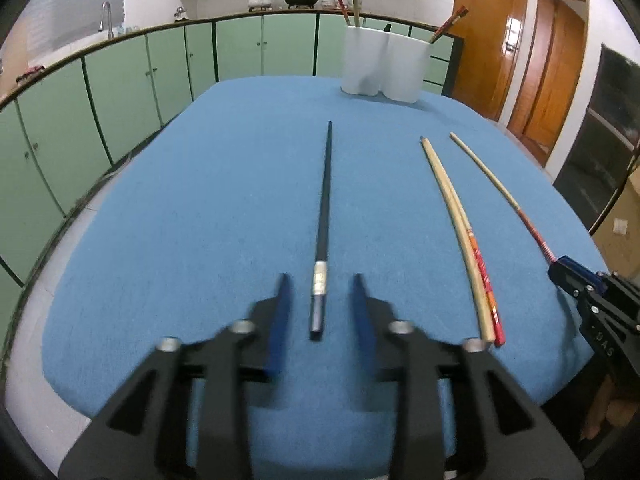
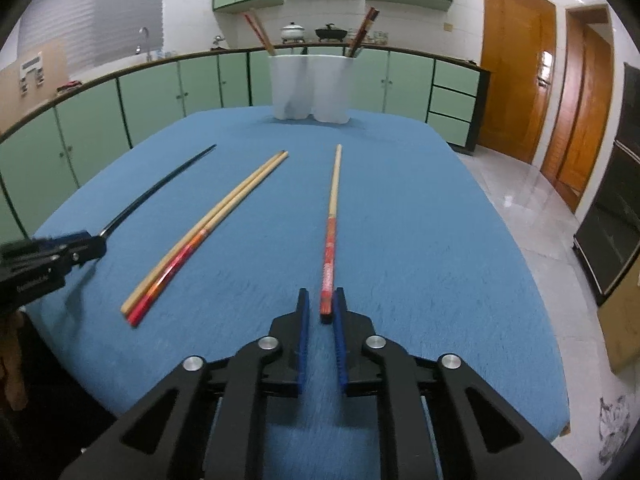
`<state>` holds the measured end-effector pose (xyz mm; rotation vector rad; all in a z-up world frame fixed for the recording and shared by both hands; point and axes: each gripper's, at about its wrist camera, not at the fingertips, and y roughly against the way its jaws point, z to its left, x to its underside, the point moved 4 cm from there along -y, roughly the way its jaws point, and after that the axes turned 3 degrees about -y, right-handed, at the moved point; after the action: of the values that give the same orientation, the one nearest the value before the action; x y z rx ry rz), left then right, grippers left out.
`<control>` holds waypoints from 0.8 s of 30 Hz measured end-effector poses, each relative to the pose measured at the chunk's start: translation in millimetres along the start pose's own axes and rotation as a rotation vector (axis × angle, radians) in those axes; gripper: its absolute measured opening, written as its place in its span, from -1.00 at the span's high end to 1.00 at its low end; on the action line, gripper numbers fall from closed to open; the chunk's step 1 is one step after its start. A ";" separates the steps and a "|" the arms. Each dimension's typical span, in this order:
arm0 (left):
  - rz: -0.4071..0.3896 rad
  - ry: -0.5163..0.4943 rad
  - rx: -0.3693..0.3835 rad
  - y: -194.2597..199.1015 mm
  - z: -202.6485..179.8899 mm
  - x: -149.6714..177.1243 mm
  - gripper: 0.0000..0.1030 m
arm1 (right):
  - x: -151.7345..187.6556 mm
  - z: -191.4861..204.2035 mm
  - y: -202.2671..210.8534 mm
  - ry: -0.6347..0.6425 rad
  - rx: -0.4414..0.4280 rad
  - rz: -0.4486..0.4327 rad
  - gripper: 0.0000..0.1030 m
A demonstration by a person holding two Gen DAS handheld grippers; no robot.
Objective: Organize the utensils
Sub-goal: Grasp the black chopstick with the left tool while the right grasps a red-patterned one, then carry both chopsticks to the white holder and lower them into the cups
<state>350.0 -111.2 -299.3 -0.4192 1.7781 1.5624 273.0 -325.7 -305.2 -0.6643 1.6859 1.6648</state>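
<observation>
On right gripper (image 1: 564,270) body | white letters "UAS" | partly legible

Plain blue cloth-covered desk (image 1: 200,200). At twelve o'clock, glossy white ceramic holder (image 1: 384,64). Slim black chopstick (image 1: 324,208) banded silver. Pale bamboo chopstick pair (image 1: 460,236), one ending red-orange. Single bamboo chopstick (image 2: 332,232), red-patterned end. Mint-green cabinets (image 1: 120,92), black-edged.
</observation>
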 end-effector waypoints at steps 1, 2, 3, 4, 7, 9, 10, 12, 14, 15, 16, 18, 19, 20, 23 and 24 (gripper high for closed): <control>0.003 -0.003 0.006 -0.2 0.6 1.2 0.23 | 0.0 0.6 -0.7 0.006 0.002 -0.002 0.76; 0.000 -0.016 0.009 0.6 0.9 2.1 0.25 | -0.8 0.9 -2.3 0.010 -0.001 -0.002 0.77; -0.002 -0.026 0.012 -0.1 -0.2 1.2 0.27 | -1.5 1.4 -3.0 0.012 -0.003 -0.001 0.82; -0.004 -0.024 0.020 0.3 0.2 1.1 0.61 | -2.9 2.3 -3.9 0.012 -0.007 0.003 0.87; 0.003 0.000 0.059 0.7 5.4 -1.6 0.88 | -8.3 2.4 0.4 0.004 -0.013 0.002 0.88; -0.005 0.019 0.071 7.6 10.0 -5.4 0.88 | -11.1 2.8 10.7 -0.002 -0.020 -0.009 0.88; -0.008 0.030 0.078 11.9 11.6 -8.8 0.88 | -15.9 1.6 19.3 -0.015 -0.029 -0.018 0.88; -0.019 0.054 0.093 24.6 15.0 -16.8 0.88 | -27.4 -0.3 37.2 -0.031 -0.046 -0.030 0.88; -0.044 0.064 0.101 39.9 16.5 -29.9 0.88 | -38.0 -2.3 53.1 -0.044 -0.062 -0.043 0.88; -0.058 0.066 0.102 47.7 17.2 -36.6 0.88 | -44.7 -3.4 60.6 -0.047 -0.071 -0.047 0.88; -0.075 0.069 0.107 57.8 18.4 -45.1 0.88 | -53.7 -4.7 70.8 -0.050 -0.078 -0.057 0.88; -0.103 0.066 0.117 73.9 19.7 -58.8 0.88 | -71.8 -6.9 89.2 -0.050 -0.096 -0.071 0.88; -0.114 0.064 0.120 79.8 20.8 -64.2 0.88 | -78.9 -7.5 94.6 -0.049 -0.101 -0.077 0.88; -0.127 0.056 0.123 88.0 21.2 -72.8 0.88 | -86.6 -8.1 101.1 -0.045 -0.105 -0.081 0.88; -0.155 0.039 0.135 106.2 21.7 -92.8 0.88 | -112.8 -9.5 116.0 -0.031 -0.122 -0.090 0.88; -0.162 0.029 0.134 110.2 21.4 -98.8 0.88 | -123.3 -9.5 120.4 -0.024 -0.128 -0.093 0.88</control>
<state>351.4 -88.5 -151.5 -0.5094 1.8109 1.3234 260.9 -340.3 -133.6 -0.7686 1.5180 1.7185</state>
